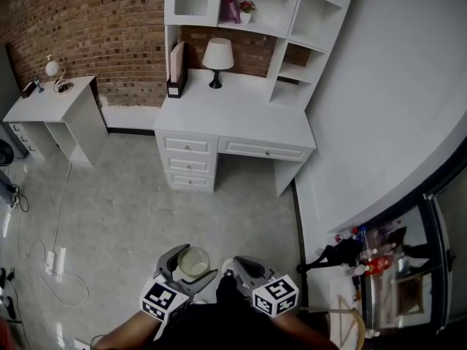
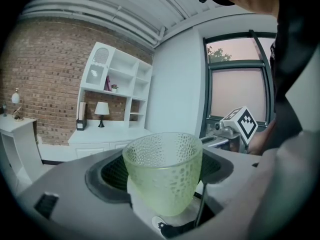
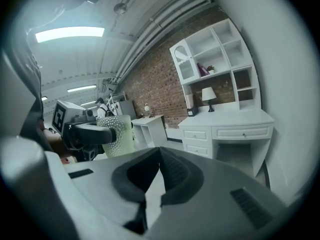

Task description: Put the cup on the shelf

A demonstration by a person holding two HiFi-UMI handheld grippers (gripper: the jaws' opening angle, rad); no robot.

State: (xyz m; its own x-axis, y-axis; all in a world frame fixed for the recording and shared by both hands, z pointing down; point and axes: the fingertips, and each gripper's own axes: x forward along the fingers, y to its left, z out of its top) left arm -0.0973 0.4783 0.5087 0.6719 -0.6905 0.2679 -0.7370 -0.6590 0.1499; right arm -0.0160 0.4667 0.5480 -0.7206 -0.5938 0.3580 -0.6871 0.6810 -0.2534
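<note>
One green cup [image 2: 163, 176] clamped in left hand-held gripper [image 2: 161, 168], right hand-held gripper [image 3: 158, 157] closed, empty.

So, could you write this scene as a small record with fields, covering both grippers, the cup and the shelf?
left gripper: shut on the cup, holding it upright
right gripper: jaws together, nothing between them
cup: pale green, dimpled, looks empty
shelf: white unit standing on the desk, against the brick wall
on the desk: a lamp
task state: cup in hand, away from the desk, not yet on the shelf
</note>
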